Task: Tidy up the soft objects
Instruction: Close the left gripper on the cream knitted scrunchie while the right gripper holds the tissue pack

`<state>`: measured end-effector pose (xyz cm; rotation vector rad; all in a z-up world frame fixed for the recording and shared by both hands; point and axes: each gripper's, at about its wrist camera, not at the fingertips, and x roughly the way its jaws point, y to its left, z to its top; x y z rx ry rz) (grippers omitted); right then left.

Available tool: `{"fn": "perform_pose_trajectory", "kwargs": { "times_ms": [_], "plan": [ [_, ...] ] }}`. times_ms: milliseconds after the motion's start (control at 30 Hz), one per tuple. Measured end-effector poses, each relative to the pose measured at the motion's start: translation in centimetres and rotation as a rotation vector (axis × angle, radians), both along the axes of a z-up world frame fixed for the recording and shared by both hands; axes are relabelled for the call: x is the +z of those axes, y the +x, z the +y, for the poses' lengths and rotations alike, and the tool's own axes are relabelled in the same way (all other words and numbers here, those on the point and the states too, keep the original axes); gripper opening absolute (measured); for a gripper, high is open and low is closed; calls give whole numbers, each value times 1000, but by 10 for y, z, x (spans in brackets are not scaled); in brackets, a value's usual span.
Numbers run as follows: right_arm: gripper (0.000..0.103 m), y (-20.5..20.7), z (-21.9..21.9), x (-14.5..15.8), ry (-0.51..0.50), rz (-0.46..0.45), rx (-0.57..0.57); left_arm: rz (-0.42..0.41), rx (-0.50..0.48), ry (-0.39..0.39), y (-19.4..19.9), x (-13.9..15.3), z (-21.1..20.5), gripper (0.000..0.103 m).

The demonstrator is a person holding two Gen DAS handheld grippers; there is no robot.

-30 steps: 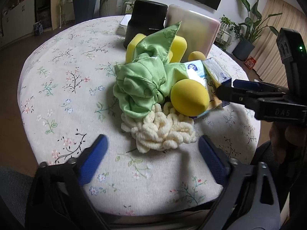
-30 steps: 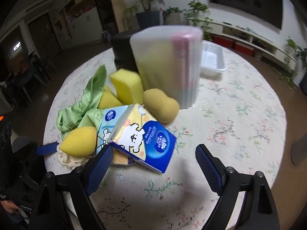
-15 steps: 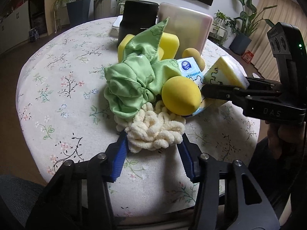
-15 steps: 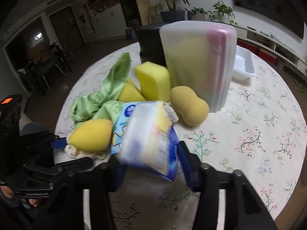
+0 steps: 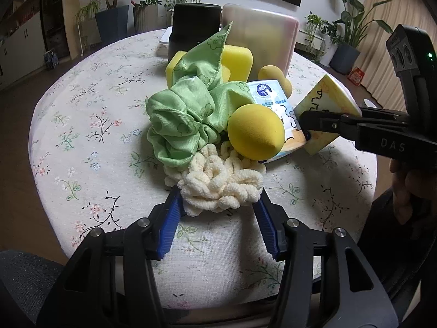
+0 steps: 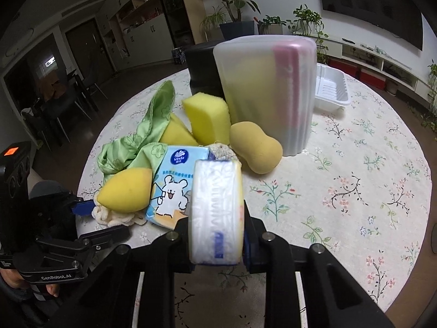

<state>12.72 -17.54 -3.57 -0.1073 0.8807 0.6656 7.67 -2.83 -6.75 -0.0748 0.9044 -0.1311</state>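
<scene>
Round table under a flowered cloth, soft pile at its centre. Left gripper pinches the cream chenille cloth, loopy and limp, at the pile's near edge. Right gripper clamps a crinkly tissue pack edge-on, probably to lift it off. Egg-shaped yellow sponge rests above the chenille.

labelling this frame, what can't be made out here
- Contents of the frosted container, both views: its cloudy wall blurs them.
- Black container: green cloth and sponges hide its base.
- Cream chenille cloth, right view: egg sponge covers most.
</scene>
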Motion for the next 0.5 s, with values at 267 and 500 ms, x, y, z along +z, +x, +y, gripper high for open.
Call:
{"fn": "perform_pose_trajectory", "kwargs": {
  "times_ms": [267,500],
  "plan": [
    [26,0,-8,-5,15,12,-41,28,-9,-90,4,0,8,76],
    [28,5,-12,-17,4,72,-63,27,-28,-32,5,1,-7,75]
  ]
}}
